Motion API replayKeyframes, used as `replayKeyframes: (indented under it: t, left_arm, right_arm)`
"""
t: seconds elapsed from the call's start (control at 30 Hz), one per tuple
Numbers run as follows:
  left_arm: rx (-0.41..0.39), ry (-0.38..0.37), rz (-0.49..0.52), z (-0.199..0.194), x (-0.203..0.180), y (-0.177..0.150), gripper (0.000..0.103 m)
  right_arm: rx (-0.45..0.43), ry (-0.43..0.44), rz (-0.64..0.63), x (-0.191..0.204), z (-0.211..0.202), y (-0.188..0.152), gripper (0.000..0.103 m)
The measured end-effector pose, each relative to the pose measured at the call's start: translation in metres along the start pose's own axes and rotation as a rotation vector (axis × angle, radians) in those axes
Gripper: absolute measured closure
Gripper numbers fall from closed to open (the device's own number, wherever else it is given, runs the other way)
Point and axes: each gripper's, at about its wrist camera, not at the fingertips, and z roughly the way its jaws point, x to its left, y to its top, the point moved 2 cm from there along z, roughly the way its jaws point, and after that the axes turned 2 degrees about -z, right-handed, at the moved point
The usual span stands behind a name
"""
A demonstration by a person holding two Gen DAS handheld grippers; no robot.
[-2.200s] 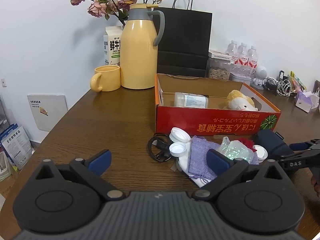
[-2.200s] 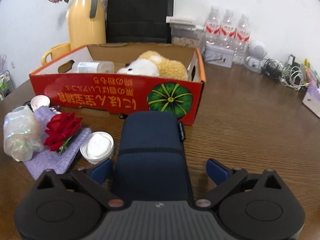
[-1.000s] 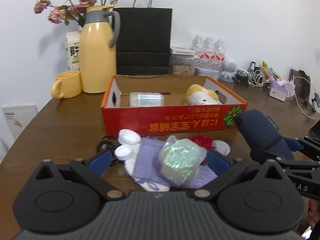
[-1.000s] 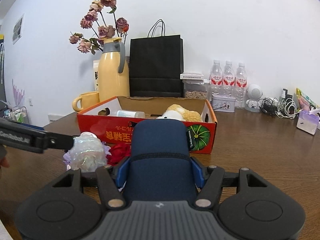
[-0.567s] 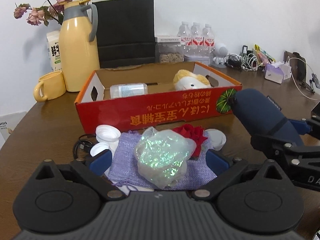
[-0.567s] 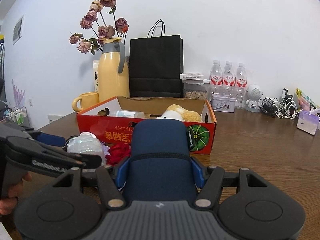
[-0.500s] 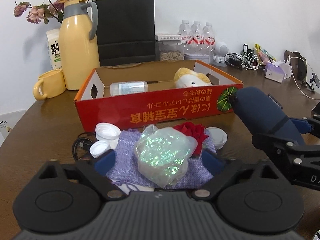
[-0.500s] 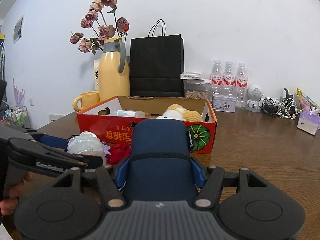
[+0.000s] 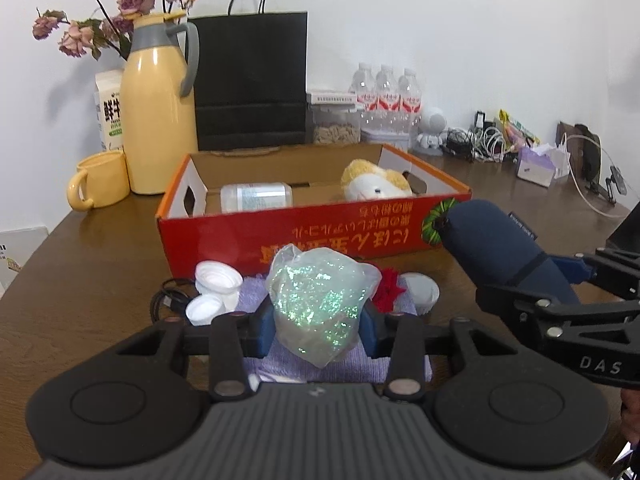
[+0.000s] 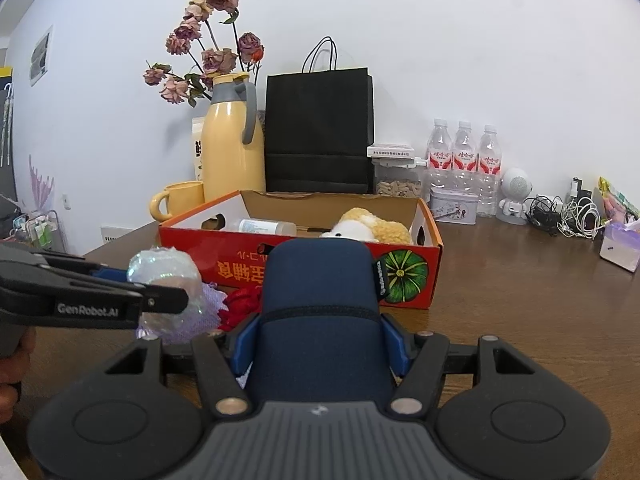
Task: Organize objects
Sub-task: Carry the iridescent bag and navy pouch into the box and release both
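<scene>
The left hand-held gripper point(image 9: 318, 330) is closed on a crinkly iridescent bag point(image 9: 320, 304), its blue pads pressing both sides, probably lightly so the soft film is not crushed. The bag sits above a purple cloth point(image 9: 256, 364), with the red box point(image 9: 304, 236) just ahead. The right hand-held gripper point(image 10: 320, 346) is clamped around a navy pouch point(image 10: 320, 308), held clear of the desk point(image 10: 520, 300) and aimed at the box. Both loads seem meant for the box, where a bottle point(image 9: 256, 197) and plush toy point(image 9: 378, 184) already lie. White caps point(image 9: 212, 286) and a red flower point(image 9: 390, 288) lie beyond the left gripper.
</scene>
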Motion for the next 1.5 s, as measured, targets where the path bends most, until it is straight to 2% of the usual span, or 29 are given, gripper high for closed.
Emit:
replayKeyframes:
  t: [0.33, 0.67, 1.13, 1.4, 1.5]
  left_arm:
    - [-0.071, 0.017, -0.020, 0.000, 0.008, 0.034, 0.061]
    - [-0.139, 0.073, -0.060, 0.020, 0.028, 0.087, 0.061]
    - [-0.112, 0.109, -0.124, 0.088, 0.060, 0.123, 0.061]
    - [-0.081, 0.130, -0.172, 0.129, 0.070, 0.132, 0.061]
    - [-0.062, 0.134, -0.160, 0.139, 0.070, 0.129, 0.061]
  right_arm:
    - [-0.035, 0.016, -0.021, 0.010, 0.016, 0.030, 0.041]
    - [-0.051, 0.030, -0.023, 0.021, 0.061, 0.076, 0.042]
    - [0.003, 0.006, -0.014, 0.023, 0.157, 0.115, 0.042]
    - [0.036, -0.007, 0.027, 0.017, 0.201, 0.116, 0.042]
    - [0.048, -0.006, 0.027, 0.015, 0.208, 0.111, 0.042]
